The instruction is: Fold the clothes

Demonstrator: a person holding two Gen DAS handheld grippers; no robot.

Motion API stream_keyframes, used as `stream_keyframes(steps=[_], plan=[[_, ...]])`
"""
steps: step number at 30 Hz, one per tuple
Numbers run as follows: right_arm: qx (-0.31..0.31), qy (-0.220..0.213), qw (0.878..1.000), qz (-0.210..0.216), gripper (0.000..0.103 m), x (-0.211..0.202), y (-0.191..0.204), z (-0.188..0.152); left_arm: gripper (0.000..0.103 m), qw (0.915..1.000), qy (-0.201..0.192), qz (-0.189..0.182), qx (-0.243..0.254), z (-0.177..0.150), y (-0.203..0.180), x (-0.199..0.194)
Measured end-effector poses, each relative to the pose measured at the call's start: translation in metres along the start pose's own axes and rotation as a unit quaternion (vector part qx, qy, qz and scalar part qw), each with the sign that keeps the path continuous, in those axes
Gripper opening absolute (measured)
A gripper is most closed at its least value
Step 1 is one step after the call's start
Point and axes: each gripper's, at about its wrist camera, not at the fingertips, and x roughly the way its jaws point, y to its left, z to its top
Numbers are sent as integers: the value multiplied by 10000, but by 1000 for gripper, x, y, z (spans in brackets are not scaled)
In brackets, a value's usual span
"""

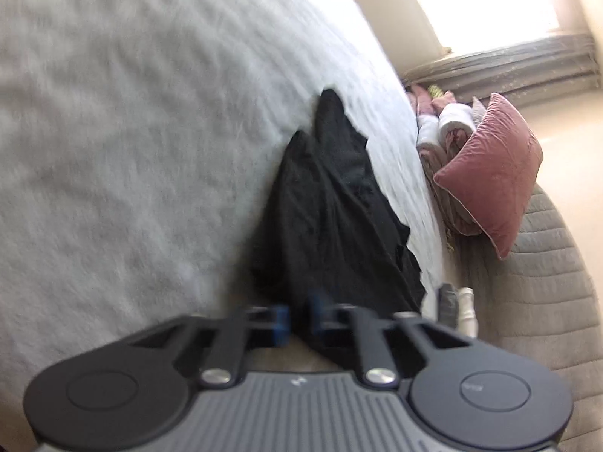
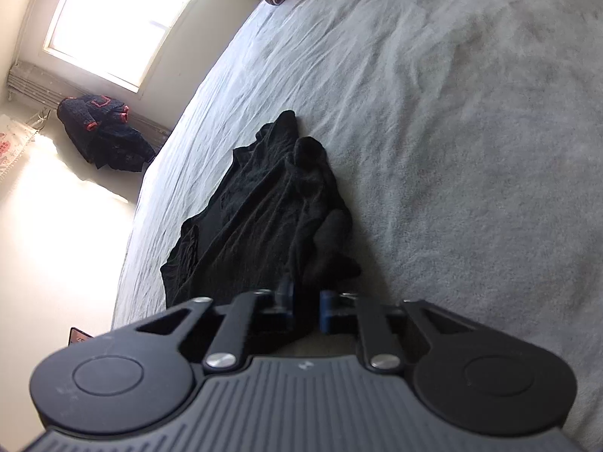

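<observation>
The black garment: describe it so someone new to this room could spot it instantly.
Start at the big bed with the pale grey blanket. Near its edge lies the black garment, crumpled and stretching away from both grippers' fingers. It is the only dark thing on the bed; the other dark clothes sit under the window and have red trim.

The left gripper (image 1: 298, 318) pinches the near end of a black garment (image 1: 331, 211) trailing across the grey bed (image 1: 132, 132); a pink cushion (image 1: 493, 173) lies beyond.
</observation>
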Motion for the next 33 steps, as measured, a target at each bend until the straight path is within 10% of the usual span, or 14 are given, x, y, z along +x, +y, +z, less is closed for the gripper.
stream_keyframes(steps=[17,33], plan=[[538,-525,9916,1049,14,-4,40,37,3,9895,-555,-1277,-376,29,-33,-16],[670,-886,9897,905,13,48,75,99,3,9877,-1117,-1075,-219,99,-93,31]])
